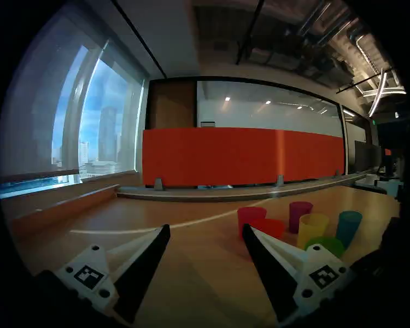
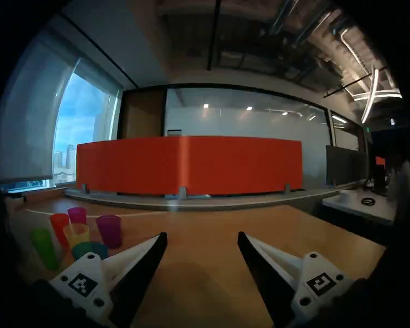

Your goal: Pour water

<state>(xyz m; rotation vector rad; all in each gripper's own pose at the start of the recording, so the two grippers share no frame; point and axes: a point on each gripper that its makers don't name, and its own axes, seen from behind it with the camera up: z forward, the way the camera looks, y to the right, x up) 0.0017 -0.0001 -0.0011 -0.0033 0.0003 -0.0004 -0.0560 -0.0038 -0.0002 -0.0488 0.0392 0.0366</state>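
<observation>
**Two empty grippers over a wooden table with six coloured cups.**

Left gripper view: the left gripper [image 1: 205, 232] has its white, black-edged, wedge-shaped fingers spread apart with nothing between them, above the smooth, warm-toned wooden table [image 1: 205, 284]. The tapered, translucent plastic cups stand close together ahead and to its right: pink cup [image 1: 251, 215], red cup [image 1: 269, 227], magenta cup [image 1: 299, 213], yellow cup [image 1: 312, 227], teal cup [image 1: 349, 227] and green cup [image 1: 326, 245]. Whether any holds water cannot be told. A matt orange partition [image 1: 238, 156] runs along the table's far edge. Right gripper view: the right gripper [image 2: 200, 236] is likewise spread and empty. The cups are grouped at the table's far left: green cup [image 2: 42, 246], red cup [image 2: 59, 227], pink cup [image 2: 77, 215], yellow cup [image 2: 76, 235], magenta cup [image 2: 109, 229]. The teal cup [image 2: 90, 250] is partly hidden by a finger.
</observation>
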